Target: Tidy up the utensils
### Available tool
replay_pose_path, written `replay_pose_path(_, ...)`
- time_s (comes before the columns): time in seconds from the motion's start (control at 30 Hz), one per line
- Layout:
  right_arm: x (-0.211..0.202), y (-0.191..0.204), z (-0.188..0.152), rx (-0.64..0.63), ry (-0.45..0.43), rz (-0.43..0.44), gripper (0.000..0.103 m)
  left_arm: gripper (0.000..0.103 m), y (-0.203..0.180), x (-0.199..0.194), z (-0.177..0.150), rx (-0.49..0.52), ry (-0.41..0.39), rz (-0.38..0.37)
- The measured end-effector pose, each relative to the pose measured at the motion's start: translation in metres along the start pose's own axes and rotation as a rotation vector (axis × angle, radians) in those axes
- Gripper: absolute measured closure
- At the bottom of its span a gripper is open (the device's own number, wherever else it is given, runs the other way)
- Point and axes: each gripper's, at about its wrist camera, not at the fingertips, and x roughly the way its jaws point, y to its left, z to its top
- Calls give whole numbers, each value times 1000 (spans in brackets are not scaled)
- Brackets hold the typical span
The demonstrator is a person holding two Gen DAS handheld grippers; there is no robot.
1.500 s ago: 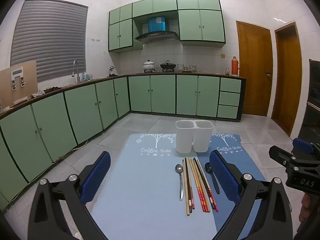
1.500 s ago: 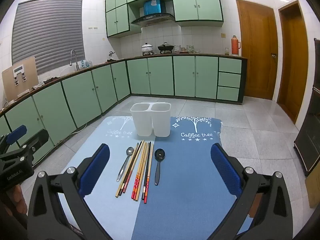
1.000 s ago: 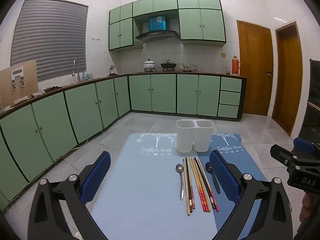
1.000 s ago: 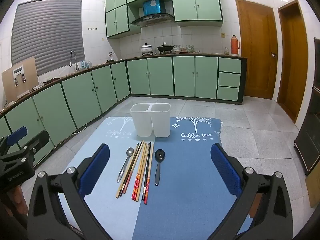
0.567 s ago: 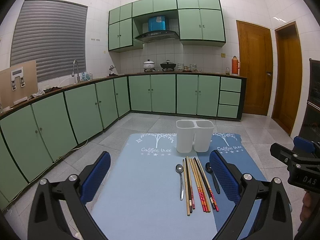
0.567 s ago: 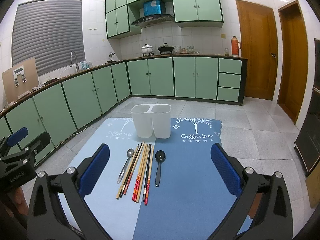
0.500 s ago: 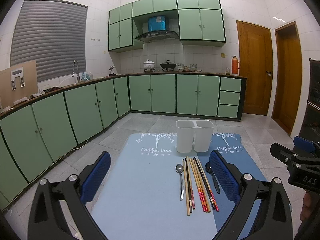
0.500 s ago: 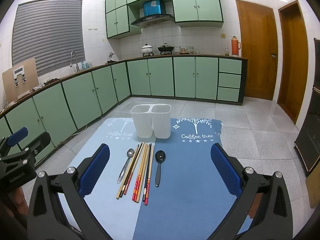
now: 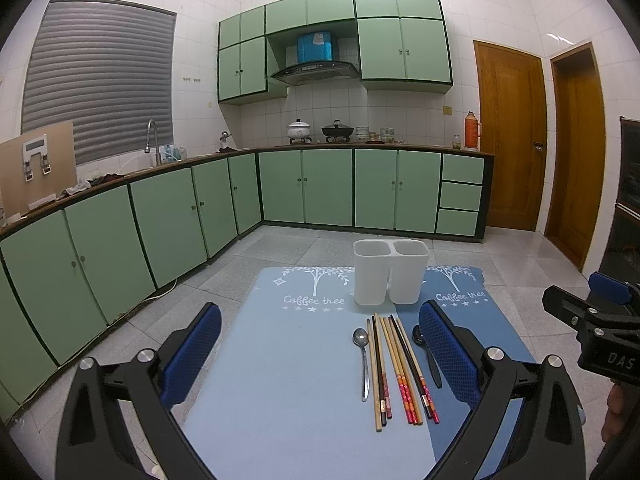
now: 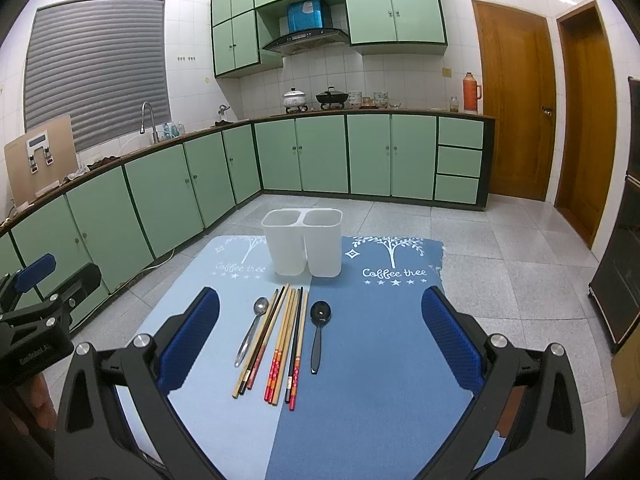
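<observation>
A white two-compartment holder (image 9: 390, 272) (image 10: 303, 242) stands empty at the far end of a blue mat (image 9: 288, 360) (image 10: 380, 360). In front of it lie a metal spoon (image 9: 362, 356) (image 10: 252, 330), several chopsticks (image 9: 396, 368) (image 10: 280, 344) and a black spoon (image 9: 428, 354) (image 10: 319, 330), side by side. My left gripper (image 9: 320, 360) is open and empty, above the mat's near left part. My right gripper (image 10: 320, 340) is open and empty, above the utensils. Each gripper shows at the edge of the other's view.
The mat lies on a grey tiled floor (image 10: 500, 248). Green cabinets (image 9: 168, 216) run along the left and back walls. Two wooden doors (image 9: 512, 136) stand at the right. A dark cabinet (image 10: 624, 264) stands at the far right.
</observation>
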Motion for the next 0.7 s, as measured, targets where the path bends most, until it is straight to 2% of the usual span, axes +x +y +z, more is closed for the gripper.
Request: replay_pose_path(0.7, 1, -1, 0, 0, 1, 0, 5, 6, 2, 1, -1, -2, 1, 3)
